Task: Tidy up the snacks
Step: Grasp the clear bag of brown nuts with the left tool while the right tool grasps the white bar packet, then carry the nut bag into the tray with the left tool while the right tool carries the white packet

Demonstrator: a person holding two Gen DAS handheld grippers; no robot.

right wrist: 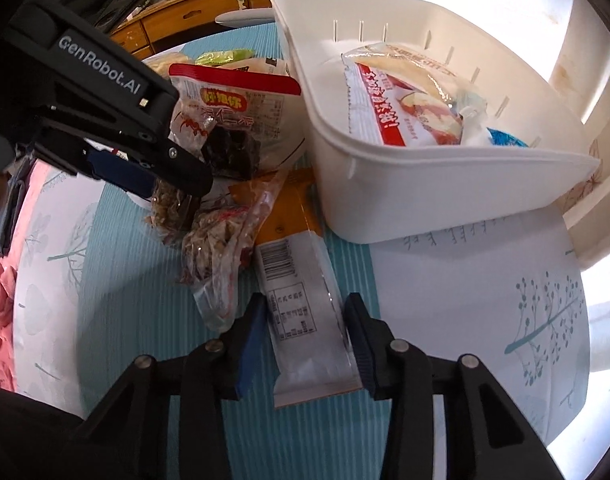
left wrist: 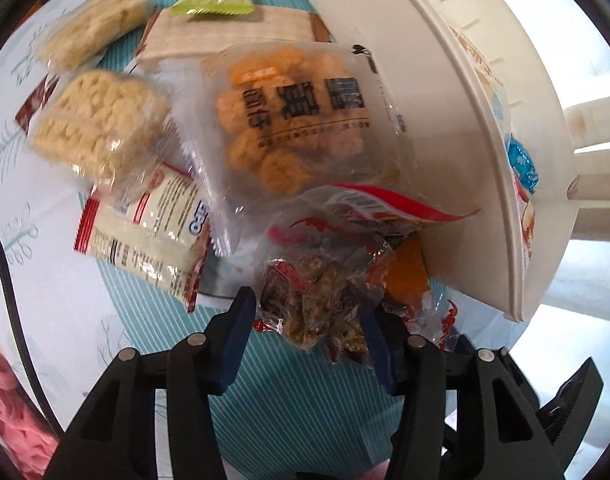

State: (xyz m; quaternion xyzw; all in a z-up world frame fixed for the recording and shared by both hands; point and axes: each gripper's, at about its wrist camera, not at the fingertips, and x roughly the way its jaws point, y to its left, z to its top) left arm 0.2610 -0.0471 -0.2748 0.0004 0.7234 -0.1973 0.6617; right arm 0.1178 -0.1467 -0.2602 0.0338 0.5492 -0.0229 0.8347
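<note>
In the white bin: only a few packs so far, most snacks still piled beside it on the table; left gripper clamped on dried-snack bag, right gripper spread around grey wrapper, ungripped.

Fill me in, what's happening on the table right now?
A person is sorting snack packets into a white bin with two handheld tools. The left tool is closing around a clear bag of brown dried snack, though I can't tell if it grips it. The right tool straddles a grey barcoded packet lying on the mat, fingers open at its sides. The bin already holds a red-and-white packet; several packets are still outside it on the table.
</note>
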